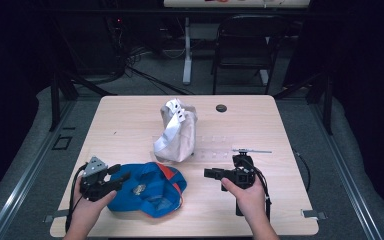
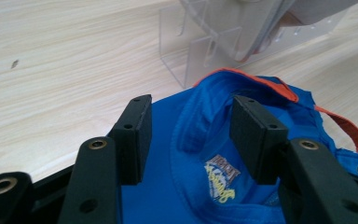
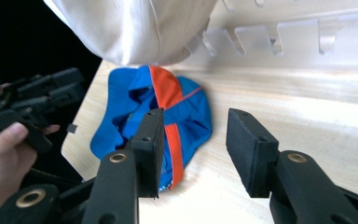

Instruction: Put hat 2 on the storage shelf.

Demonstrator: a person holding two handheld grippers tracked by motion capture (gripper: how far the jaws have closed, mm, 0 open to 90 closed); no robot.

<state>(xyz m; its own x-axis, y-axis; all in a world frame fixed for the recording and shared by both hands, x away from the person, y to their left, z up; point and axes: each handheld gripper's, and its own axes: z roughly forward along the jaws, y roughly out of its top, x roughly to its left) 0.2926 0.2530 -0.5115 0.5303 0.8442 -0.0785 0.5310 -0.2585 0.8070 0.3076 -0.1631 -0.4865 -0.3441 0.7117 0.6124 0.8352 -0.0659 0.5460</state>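
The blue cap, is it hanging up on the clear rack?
No, the blue cap lies flat on the table, in front of the clear rack where the white cap hangs.

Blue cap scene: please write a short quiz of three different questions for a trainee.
1. True or false: the left gripper is clamped on the blue cap.
2. What hangs on the clear rack? A) white cap B) red scarf C) black glove
3. Which colour trims the blue cap?

Key: 1. False, its jaws stand open above the cap. 2. A, the white cap. 3. Orange.
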